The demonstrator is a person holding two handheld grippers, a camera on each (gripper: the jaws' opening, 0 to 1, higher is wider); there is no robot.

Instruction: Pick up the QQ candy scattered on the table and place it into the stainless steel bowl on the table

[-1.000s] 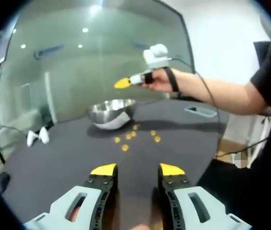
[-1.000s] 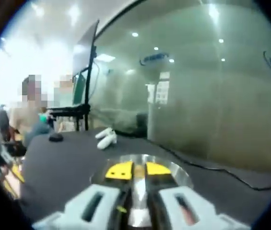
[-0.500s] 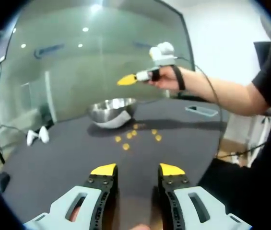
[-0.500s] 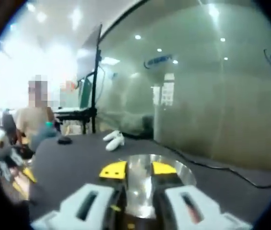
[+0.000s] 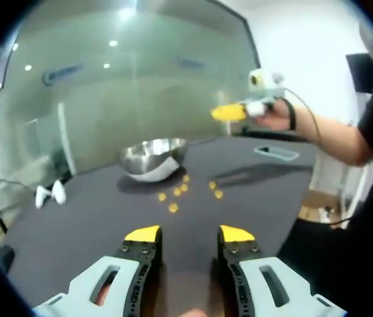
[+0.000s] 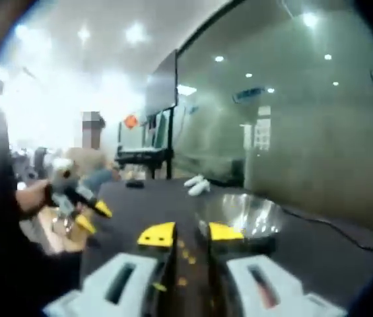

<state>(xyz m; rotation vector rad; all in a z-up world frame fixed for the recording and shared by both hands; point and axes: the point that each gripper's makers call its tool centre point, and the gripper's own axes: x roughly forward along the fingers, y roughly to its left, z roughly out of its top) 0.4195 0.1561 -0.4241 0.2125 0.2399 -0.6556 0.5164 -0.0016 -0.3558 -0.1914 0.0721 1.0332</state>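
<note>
Both the left gripper and right gripper are held parted and empty, candies scattered mid-frame below the bowl.

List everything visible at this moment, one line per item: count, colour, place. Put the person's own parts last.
Stainless steel bowl: one, silver, far part of the table.
QQ candies: about six, yellow, scattered on the table in front of the bowl.
Table: one, dark grey, under everything.
White objects: a pair, far left part of the table.
Grey tray-like item: one, far right part of the table.
Glass wall: greenish, behind the table.
Left hand-held gripper: yellow tips, jaws apart, empty.
Right hand-held gripper: yellow tips, jaws a little apart, empty, raised to the right of the bowl.
</note>
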